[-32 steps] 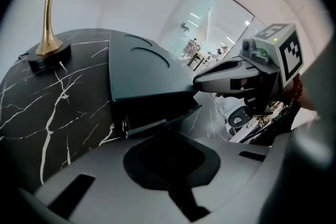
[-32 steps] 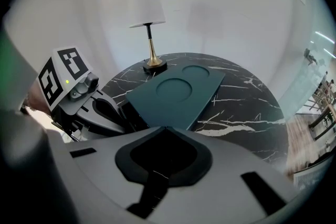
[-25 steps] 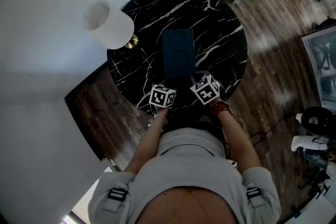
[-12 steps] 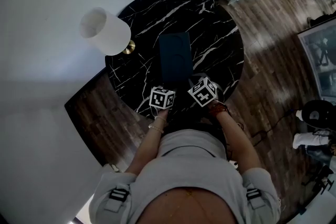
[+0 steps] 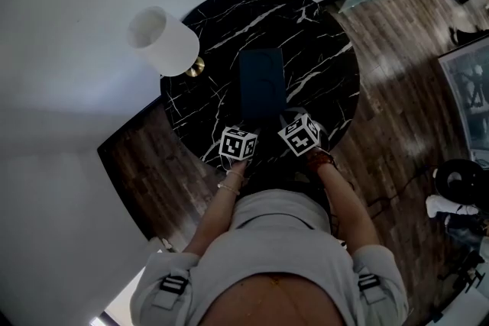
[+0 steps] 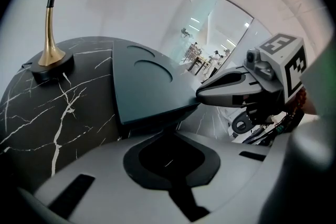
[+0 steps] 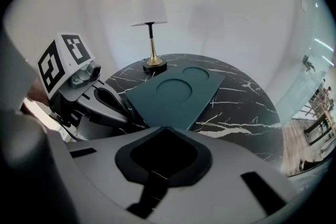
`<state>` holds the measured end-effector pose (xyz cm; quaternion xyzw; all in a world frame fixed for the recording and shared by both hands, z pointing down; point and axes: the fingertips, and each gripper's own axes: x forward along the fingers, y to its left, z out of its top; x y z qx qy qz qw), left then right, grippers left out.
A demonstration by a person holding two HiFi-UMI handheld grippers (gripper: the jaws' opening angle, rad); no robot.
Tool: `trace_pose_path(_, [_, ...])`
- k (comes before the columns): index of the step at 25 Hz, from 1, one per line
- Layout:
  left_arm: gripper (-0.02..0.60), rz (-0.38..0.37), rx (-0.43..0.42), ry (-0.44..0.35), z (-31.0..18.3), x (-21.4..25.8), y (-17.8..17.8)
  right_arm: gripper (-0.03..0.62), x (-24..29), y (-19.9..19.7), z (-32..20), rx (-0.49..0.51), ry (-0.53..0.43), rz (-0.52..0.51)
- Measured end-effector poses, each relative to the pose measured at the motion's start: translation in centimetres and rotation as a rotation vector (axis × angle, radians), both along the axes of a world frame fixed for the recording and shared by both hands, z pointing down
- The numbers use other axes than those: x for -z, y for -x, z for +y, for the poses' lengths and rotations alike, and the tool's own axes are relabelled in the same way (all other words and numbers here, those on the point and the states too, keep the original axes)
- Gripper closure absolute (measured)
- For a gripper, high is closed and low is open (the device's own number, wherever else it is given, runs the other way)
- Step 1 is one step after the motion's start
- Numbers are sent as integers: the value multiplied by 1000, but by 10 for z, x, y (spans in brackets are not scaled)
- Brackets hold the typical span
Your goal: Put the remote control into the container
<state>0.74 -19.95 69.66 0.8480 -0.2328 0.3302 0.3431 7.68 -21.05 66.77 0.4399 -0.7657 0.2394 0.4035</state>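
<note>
The left gripper [image 6: 169, 132] has its fingers [image 6: 100, 157] closed together with nothing between them, their tips right at the near edge of the dark teal container [image 6: 152, 86]. I cannot tell whether they touch it. The right gripper [image 7: 164, 127] also has its fingers [image 7: 247, 160] shut and empty, pointing at the container's near right corner. The container is a flat rectangular box with two round recesses in its top. It lies about midway across the round black marble counter [image 5: 321, 50]. A table lamp [image 5: 162, 42] with a white shade and brass stem stands off the container's far left corner. Dark wooden floor [image 5: 397, 88] shows to the container's right, past the counter's rim.
</note>
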Motion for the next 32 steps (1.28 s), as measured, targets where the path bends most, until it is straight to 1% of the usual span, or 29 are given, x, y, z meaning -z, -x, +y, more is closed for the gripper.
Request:
trace_pose_path(3, [580, 8, 7, -15, 1, 7, 3, 582, 0, 0, 1, 8, -10, 25])
trace_pose_path(5, [580, 17, 17, -31, 1, 14, 4, 582, 3, 0, 0, 2, -22, 21])
trace_pose_path(15, [580, 75, 77, -153, -16, 63, 5, 582, 30, -3, -4, -64, -118, -47])
trace_pose_path(20, [580, 110, 90, -228, -21, 93, 1, 582, 55, -6, -2, -110, -174, -97])
trace_pose_path(25, [580, 157, 98, -291, -22, 126, -7, 582, 77, -11, 2, -141, -243, -111])
trace_pose_path(32, [580, 237, 103, -380, -17, 178, -17, 582, 125, -13, 5, -159, -384, -120])
